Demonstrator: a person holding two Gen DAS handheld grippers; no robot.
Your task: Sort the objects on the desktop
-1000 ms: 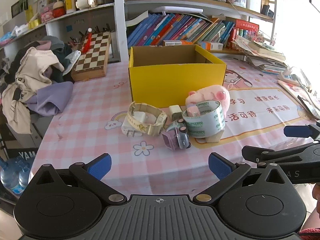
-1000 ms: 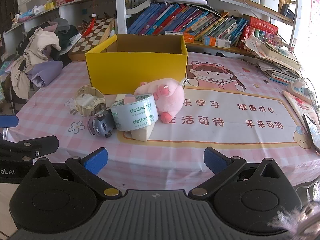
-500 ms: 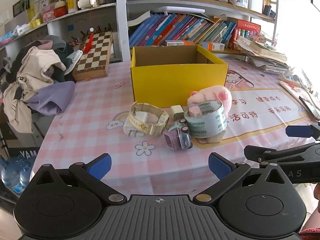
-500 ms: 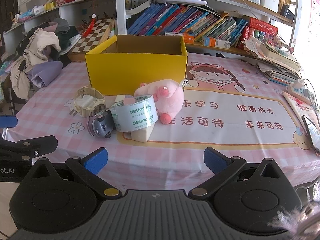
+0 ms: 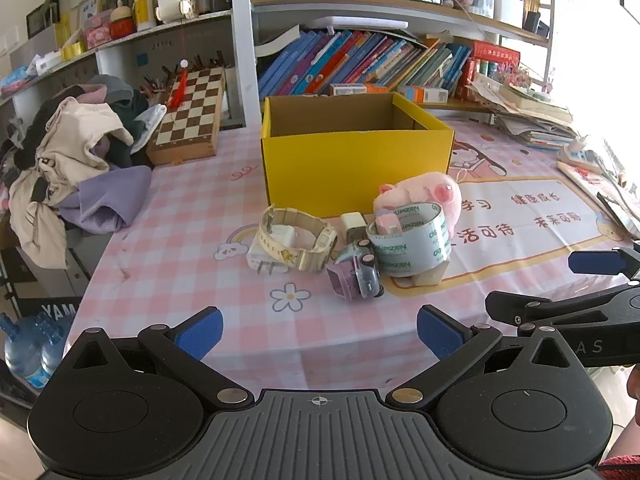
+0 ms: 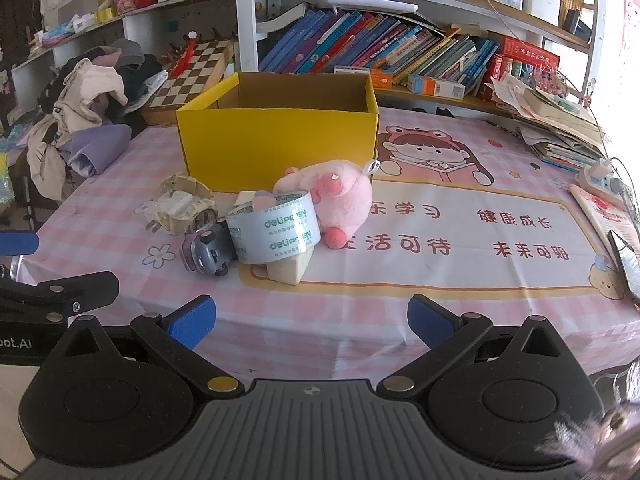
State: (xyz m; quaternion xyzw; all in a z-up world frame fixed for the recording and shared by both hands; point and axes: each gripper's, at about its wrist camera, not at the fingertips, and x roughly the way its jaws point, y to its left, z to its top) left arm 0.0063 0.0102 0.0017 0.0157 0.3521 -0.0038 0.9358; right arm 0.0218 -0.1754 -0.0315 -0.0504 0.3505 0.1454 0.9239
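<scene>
Both hand-held grippers, left (image 5: 318, 330) and right (image 6: 311, 320), spread wide, empty, at counter (image 6: 400, 300) edge; ahead: tape roll (image 6: 274, 232), pink plush pig (image 6: 336, 200), watch (image 5: 296, 238), toy car (image 5: 358, 274), yellow box (image 5: 356, 160) beyond.

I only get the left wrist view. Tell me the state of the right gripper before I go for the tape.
Observer: The right gripper is open, with nothing in it.
Operator: Now report what the tape hides from me.
Observer: The pink plush pig lies on its side just behind the tape roll. One round pink foot pokes out on the mat at the roll's right.
</scene>
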